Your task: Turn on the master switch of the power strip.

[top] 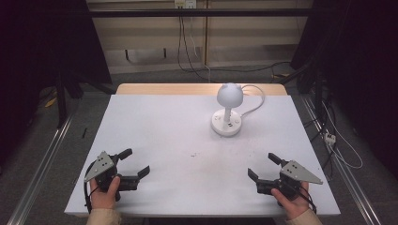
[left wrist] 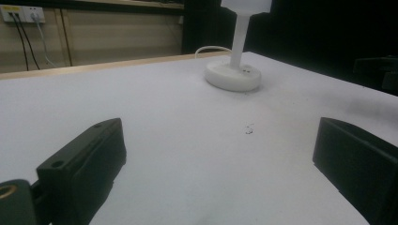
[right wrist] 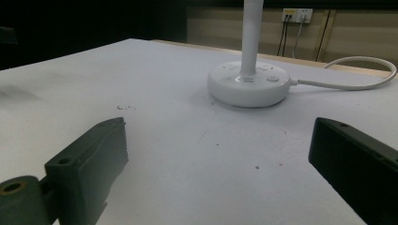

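Two open tongs, left (top: 137, 162) and right (top: 265, 166); one lamp (top: 227, 110).

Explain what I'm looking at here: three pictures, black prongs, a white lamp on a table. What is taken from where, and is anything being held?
No robot arm is at work here: a person sits at the near edge of the white table and holds a two-jaw tool in each hand. The high view looks down from above that person; the left tool is at the lower left and the right tool at the lower right. The other two pictures come from cameras riding on each tool, looking out along its own black jaws.

On the table stands a white desk lamp with a round base, a thin stem and a domed head; its white cord loops off toward the far edge.

Nothing is held. Both tools stand open, jaws wide apart, low near the table's front edge, well short of the lamp.
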Available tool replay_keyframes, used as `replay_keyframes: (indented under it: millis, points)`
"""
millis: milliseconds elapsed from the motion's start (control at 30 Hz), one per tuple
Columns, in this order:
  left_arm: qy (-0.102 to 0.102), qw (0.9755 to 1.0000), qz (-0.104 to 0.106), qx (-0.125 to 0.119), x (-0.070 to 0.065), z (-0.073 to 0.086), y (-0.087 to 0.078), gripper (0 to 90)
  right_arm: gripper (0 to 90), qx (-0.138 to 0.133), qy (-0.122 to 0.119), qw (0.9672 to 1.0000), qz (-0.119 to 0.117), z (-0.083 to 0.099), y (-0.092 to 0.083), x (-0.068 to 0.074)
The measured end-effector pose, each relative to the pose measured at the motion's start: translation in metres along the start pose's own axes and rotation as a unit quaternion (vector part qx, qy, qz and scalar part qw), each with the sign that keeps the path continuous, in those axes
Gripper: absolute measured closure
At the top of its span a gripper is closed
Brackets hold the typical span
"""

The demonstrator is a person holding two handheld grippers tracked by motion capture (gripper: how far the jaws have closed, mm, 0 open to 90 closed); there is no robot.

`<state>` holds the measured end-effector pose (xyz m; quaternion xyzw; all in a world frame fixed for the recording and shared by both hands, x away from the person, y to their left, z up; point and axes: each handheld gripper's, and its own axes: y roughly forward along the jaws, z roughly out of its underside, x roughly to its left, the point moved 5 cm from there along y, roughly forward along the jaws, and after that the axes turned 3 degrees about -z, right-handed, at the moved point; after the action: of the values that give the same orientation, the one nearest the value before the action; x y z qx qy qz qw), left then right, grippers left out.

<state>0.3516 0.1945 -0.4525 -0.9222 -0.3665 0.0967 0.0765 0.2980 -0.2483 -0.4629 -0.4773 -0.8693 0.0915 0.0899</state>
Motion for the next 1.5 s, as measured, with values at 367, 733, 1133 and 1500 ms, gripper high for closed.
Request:
replay_keyframes:
  millis: [367, 733, 1133, 1500]
  points:
    - [-0.003, 1.0, 0.003, -0.001, -0.001, 0.0, 0.001, 2.5, 4.8, 0.0, 0.006, 1.0, 0.007, -0.001, 0.001, -0.004]
    - [-0.011, 0.9999, -0.001, 0.0, 0.001, 0.002, -0.001, 2.5, 5.6, 0.006, 0.005, 1.0, 0.004, -0.004, 0.006, -0.005]
    - [-0.014, 0.9999, 0.005, -0.004, 0.0, 0.0, -0.001, 2.5, 5.6, 0.02, -0.001, 0.9997, 0.015, -0.011, 0.013, -0.007]
    - [-0.014, 0.9999, 0.004, -0.006, -0.001, -0.001, -0.001, 2.5, 7.4, 0.04, -0.013, 0.9991, 0.01, -0.018, 0.031, -0.011]
